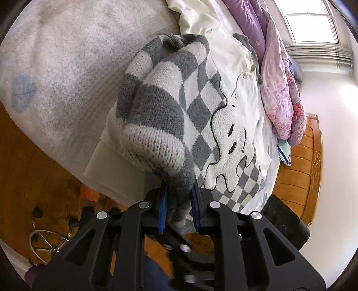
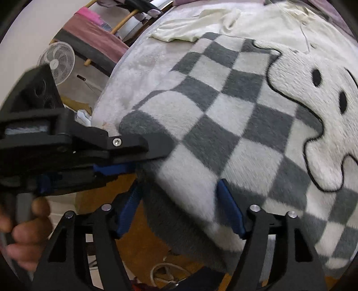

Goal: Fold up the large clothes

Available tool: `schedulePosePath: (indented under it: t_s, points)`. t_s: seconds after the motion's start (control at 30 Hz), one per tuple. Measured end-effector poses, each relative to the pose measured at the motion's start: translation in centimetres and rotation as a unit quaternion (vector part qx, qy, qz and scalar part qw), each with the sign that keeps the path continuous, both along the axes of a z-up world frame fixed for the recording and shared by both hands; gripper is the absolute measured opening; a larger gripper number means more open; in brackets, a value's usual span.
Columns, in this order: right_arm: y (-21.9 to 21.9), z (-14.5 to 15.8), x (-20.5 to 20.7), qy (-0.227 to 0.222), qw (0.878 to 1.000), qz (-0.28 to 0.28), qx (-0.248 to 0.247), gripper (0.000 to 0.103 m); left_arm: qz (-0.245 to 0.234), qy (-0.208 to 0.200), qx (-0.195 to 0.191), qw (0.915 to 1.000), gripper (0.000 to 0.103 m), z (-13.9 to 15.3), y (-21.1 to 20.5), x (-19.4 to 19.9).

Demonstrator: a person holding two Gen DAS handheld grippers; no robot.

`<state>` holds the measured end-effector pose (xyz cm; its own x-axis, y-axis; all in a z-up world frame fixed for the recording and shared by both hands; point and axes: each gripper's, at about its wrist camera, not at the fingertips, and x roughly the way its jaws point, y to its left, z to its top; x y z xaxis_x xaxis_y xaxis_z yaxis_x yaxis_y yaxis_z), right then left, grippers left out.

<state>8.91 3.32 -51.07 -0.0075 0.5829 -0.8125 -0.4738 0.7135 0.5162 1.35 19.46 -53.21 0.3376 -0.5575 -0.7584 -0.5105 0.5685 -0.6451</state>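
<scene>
Bed (image 1: 67, 67) filling most of both views, spreading a pale fleecy cover under everything else. Lying across it near the edge, grey-and-white checkered sweater (image 2: 223, 116) showing a white ghost figure with black outline and 2 black eyes, resting partly on top of a cream garment (image 2: 257, 20) spread flat behind it. Bunching up at the far side of the bed, purple and pink quilt (image 1: 279, 100), just beside the cream garment. Showing beyond the mattress, wooden footboard (image 1: 308, 156) and wooden floor (image 1: 33, 167). Standing well apart on the floor in the right wrist view, white fan (image 2: 59, 59). Pinching a gathered fold of the sweater, left gripper (image 1: 179, 212), blue pads squeezing narrowly on the knit and lifting that part off the bed so it is draping up in a rounded hump. Seen from the right wrist view, a hand (image 2: 24, 228) gripping that tool's handle. Hanging over the sweater's lower edge, right gripper (image 2: 182, 208), blue pads spreading wide, sweater hem sitting between them without being pressed.
</scene>
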Motion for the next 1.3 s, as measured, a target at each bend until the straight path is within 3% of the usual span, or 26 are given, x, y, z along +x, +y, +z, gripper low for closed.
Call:
schedulePosePath:
  t_s: [0.1, 0.17, 0.27, 0.3, 0.33, 0.4, 0.47, 0.57, 0.63, 0.67, 0.77, 0.87, 0.97, 1.03, 1.1, 1.2, 1.27, 1.3]
  points:
    - [0.6, -1.4, 1.6, -0.019, 1.000, -0.013, -0.018, 0.066, -0.016, 0.003, 0.007, 0.9998, 0.017, 0.2, -0.6, 0.5]
    - [0.3, -2.0, 2.1, -0.021, 0.999, -0.029, -0.031, 0.036, -0.036, 0.003, 0.025, 0.9990, 0.021, 0.5, -1.0, 0.8]
    - [-1.5, -2.7, 2.8, 0.020, 0.997, -0.078, -0.015, 0.025, -0.074, -0.018, 0.041, 0.9962, 0.023, 2.5, -1.5, 1.1]
    - [-2.8, -2.8, 3.1, 0.044, 0.994, -0.104, 0.006, 0.025, -0.076, -0.044, 0.043, 0.9952, 0.030, 3.9, -1.3, 1.1]
    - [-4.1, -2.7, 3.4, 0.065, 0.989, -0.131, 0.033, 0.024, -0.071, -0.062, 0.040, 0.9948, 0.047, 4.9, -1.1, 1.0]
    - [-6.7, -1.6, 3.4, 0.083, 0.980, -0.165, 0.068, 0.024, -0.035, -0.112, 0.045, 0.9920, 0.068, 7.7, 0.5, 0.5]
    - [-9.0, -0.8, 3.6, 0.101, 0.968, -0.200, 0.109, 0.024, -0.013, -0.121, 0.075, 0.9897, 0.069, 8.8, 2.0, 0.6]
    - [-13.8, 0.6, 3.5, 0.125, 0.939, -0.270, 0.170, 0.024, -0.005, -0.078, 0.153, 0.9852, 0.069, 7.9, 2.7, 1.9]
    - [-17.7, 1.4, 3.2, 0.134, 0.913, -0.325, 0.207, 0.024, -0.022, -0.062, 0.171, 0.9831, 0.069, 6.5, 1.9, 3.4]
    - [-19.1, 1.7, 2.9, 0.133, 0.906, -0.340, 0.214, 0.024, -0.034, -0.060, 0.179, 0.9815, 0.069, 5.6, 0.8, 4.5]
    - [-24.1, 2.4, 1.7, 0.131, 0.874, -0.397, 0.249, 0.024, -0.099, -0.081, 0.184, 0.9746, 0.068, 4.0, -4.0, 8.1]
    - [-27.2, 2.6, 0.1, 0.129, 0.845, -0.440, 0.274, 0.024, -0.125, -0.119, 0.131, 0.9762, 0.068, 3.8, -8.5, 10.5]
    - [-30.6, 2.7, -2.5, 0.127, 0.815, -0.486, 0.288, 0.024, -0.174, -0.157, 0.115, 0.9654, 0.068, 4.6, -14.0, 12.3]
    - [-32.5, 2.4, -3.8, 0.112, 0.806, -0.512, 0.277, 0.024, -0.209, -0.167, 0.095, 0.9588, 0.068, 4.6, -17.3, 12.9]
    - [-34.7, 1.6, -5.1, 0.119, 0.780, -0.544, 0.284, 0.024, -0.250, -0.178, 0.100, 0.9464, 0.068, 4.7, -20.8, 13.5]
    - [-37.2, -0.7, -7.0, 0.129, 0.741, -0.594, 0.284, 0.023, -0.287, -0.177, 0.071, 0.9388, 0.068, 4.0, -24.6, 14.1]
    - [-38.5, -3.1, -8.5, 0.153, 0.699, -0.634, 0.294, 0.024, -0.315, -0.169, 0.065, 0.9316, 0.068, 3.0, -27.2, 14.5]
    - [-38.9, -3.9, -9.1, 0.159, 0.688, -0.645, 0.291, 0.024, -0.325, -0.166, 0.063, 0.9289, 0.069, 2.6, -28.0, 14.4]
